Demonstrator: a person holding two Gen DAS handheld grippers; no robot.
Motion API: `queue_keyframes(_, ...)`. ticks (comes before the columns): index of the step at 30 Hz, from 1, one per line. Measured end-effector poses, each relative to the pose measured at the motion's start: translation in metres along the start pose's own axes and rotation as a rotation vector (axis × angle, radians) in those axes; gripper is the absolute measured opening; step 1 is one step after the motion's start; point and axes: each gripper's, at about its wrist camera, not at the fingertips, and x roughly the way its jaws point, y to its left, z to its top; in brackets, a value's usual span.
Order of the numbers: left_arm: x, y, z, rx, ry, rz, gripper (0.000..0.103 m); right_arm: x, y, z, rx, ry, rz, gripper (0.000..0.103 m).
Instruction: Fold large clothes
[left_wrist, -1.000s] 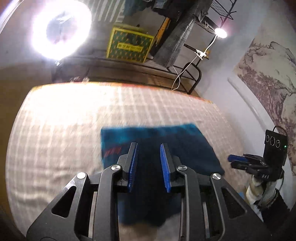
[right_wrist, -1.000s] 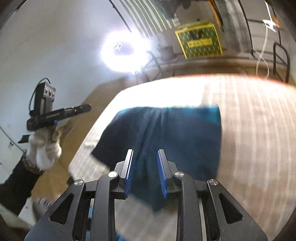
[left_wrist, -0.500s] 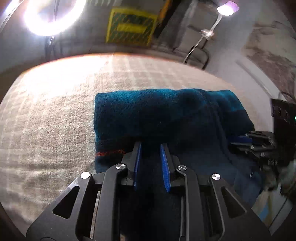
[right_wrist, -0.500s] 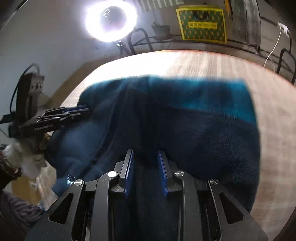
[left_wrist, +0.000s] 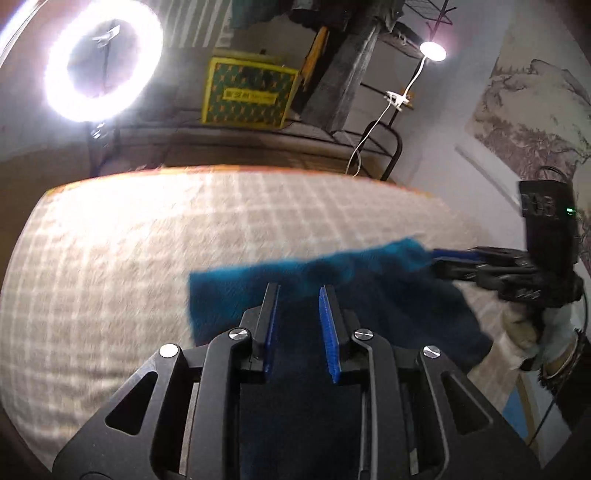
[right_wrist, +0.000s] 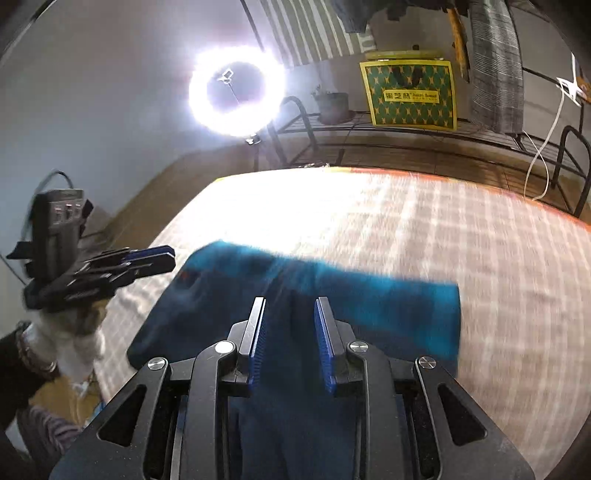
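Both grippers have drawn back from the garment: half a second ago the fleece filled each wrist view, and now it shows as a smaller, motion-blurred band with much of the checked mattress cover (left_wrist: 110, 258) visible round it. The teal fleece garment (left_wrist: 221, 295) lies on the mattress at the side nearest the person, well short of the far edge below the ring light (left_wrist: 103, 59). It presents as a compact, roughly rectangular bundle, with a brighter teal band along its far edge and darker layers nearer the cameras. A small red mark shows at one corner in the right wrist view. The left gripper (left_wrist: 297, 291) has its jaws a narrow gap apart. Seen side-on from the right wrist view, it sits just beside the garment's corner with nothing between its fingers. The right gripper (right_wrist: 288, 302) shows the same narrow gap. In the left wrist view its tips meet the opposite far corner of the fleece, and whether they pinch it cannot be told. Judgement: at least one fold appears done, with no sleeves or loose ends seen spread out. Remaining work is likely a final fold or squaring of the edges. The near edge is hidden behind the gripper bodies, so its finish cannot be confirmed.
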Motion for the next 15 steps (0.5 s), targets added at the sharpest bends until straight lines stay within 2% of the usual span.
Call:
queue_keyframes(2, 0.016, -0.007, 0.011, 0.007, 0.018, -0.005, 0.024, 0.019, -0.001, 0.010, 0.013, 0.019, -0.017, 0.024)
queue_keyframes(5, 0.049, -0.003, 0.015, 0.004, 0.063, 0.060, 0.024, 0.045, -0.006, 0.009, 0.003, 0.069, -0.061, 0.024)
queue_keyframes(7, 0.073, 0.011, 0.003, -0.002, 0.115, 0.100, 0.024, 0.061, -0.010, 0.000, -0.008, 0.113, -0.092, 0.024)
queue_keyframes(9, 0.087, 0.024, -0.015, -0.018, 0.106, 0.076, 0.024, 0.077, -0.024, -0.011, 0.030, 0.138, -0.090, 0.025)
queue_keyframes(11, 0.084, 0.026, -0.024, -0.014, 0.057, 0.064, 0.024, 0.078, -0.027, -0.014, 0.044, 0.130, -0.079, 0.024)
queue_keyframes(15, 0.074, 0.024, -0.014, -0.026, 0.090, 0.072, 0.024, 0.057, -0.020, -0.008, 0.038, 0.134, -0.111, 0.024)
